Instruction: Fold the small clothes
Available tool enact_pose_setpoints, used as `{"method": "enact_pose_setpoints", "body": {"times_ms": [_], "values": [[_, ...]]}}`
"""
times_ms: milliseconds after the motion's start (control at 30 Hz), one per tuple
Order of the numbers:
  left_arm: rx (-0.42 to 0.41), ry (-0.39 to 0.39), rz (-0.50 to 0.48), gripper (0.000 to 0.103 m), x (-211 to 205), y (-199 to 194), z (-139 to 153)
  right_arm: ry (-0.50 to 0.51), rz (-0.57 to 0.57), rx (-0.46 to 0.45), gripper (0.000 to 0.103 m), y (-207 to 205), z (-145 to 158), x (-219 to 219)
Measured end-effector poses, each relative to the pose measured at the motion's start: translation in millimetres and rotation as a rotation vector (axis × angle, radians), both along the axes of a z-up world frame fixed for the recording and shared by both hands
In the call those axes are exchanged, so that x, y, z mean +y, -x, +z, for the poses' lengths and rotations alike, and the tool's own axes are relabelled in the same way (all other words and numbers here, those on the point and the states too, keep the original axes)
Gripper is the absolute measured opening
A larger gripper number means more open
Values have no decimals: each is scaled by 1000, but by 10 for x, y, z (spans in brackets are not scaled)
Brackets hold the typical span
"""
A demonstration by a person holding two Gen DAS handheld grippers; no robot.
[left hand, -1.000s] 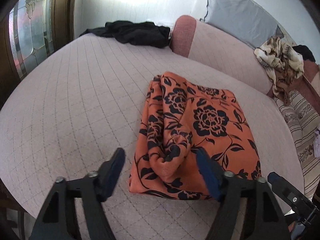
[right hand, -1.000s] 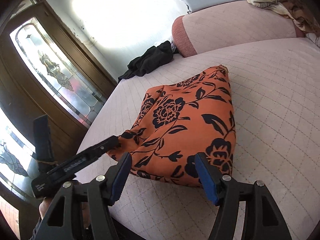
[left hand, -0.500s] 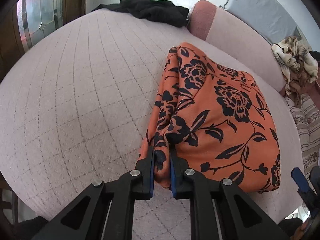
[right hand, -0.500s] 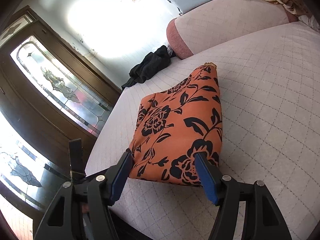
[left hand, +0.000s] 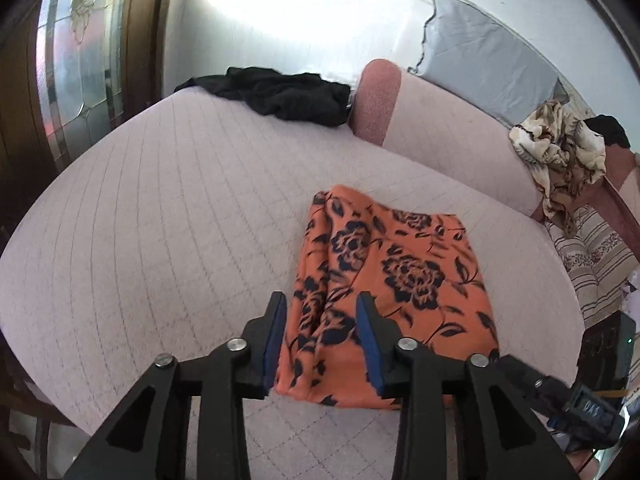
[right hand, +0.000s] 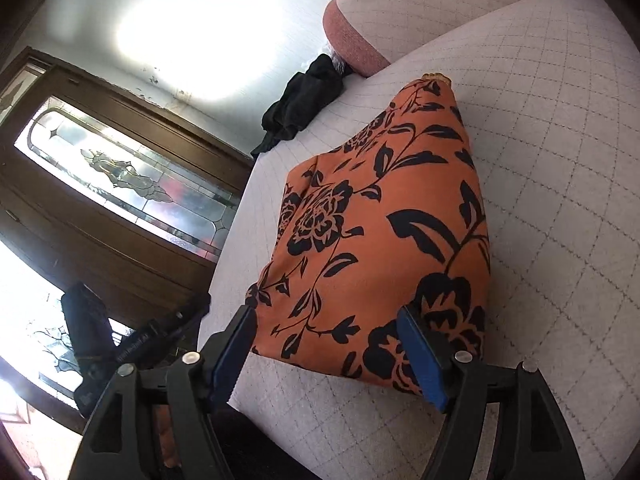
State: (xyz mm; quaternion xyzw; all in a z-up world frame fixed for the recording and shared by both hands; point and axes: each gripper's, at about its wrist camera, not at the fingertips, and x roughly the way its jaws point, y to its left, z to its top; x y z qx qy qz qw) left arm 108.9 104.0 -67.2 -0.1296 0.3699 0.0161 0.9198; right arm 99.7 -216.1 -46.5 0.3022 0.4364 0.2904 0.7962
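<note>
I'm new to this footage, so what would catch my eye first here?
The folded orange cloth with black flowers lies in the middle of the pale quilted bed, right before both grippers. The left gripper is opening astride its bunched near edge. A crumpled black garment lies at the bed's far end.

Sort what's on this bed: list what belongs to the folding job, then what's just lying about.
In the job: orange floral garment; left gripper, jaws opening around its edge; right gripper, jaws opening.

Lying about: black garment; grey pillow; patterned cloth; pink bolster.
</note>
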Motion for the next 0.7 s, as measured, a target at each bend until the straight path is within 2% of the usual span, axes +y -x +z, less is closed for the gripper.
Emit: {"method": "enact_pose_setpoints", "body": {"times_ms": [100,167,233,267,300,333,400,500,567,633,667,700], "values": [[28,-58,-58,48,-209,-351,-91,-22,0,7,76,16,7,-17],[102,-138,-72,48,-334,-647,-326,-30,10,11,76,31,8,-19],[239,-238,-44,49,-389,-883,-706,-33,26,9,76,52,34,-34],[256,-220,-37,51,-344,-921,-840,-36,31,4,76,61,59,-62],[223,-215,-23,62,-313,-894,-859,-42,29,-6,76,66,99,-106],[208,-249,-6,67,-316,-871,-853,-54,22,-17,76,64,148,-167],[200,-274,-10,68,-340,-870,-863,-89,6,-30,76,6,232,-296],[204,-270,-13,68,-339,-896,-875,-148,-11,-25,77,-238,314,-405],[206,-272,-18,68,-343,-900,-881,-220,-8,-18,77,-446,339,-415],[207,-276,-17,68,-331,-914,-853,-324,39,31,82,-700,206,-343],[206,-275,-15,68,-342,-908,-805,-330,42,85,82,-802,63,-292],[197,-276,-12,68,-353,-893,-764,-291,15,158,82,-872,-114,-252]]}}
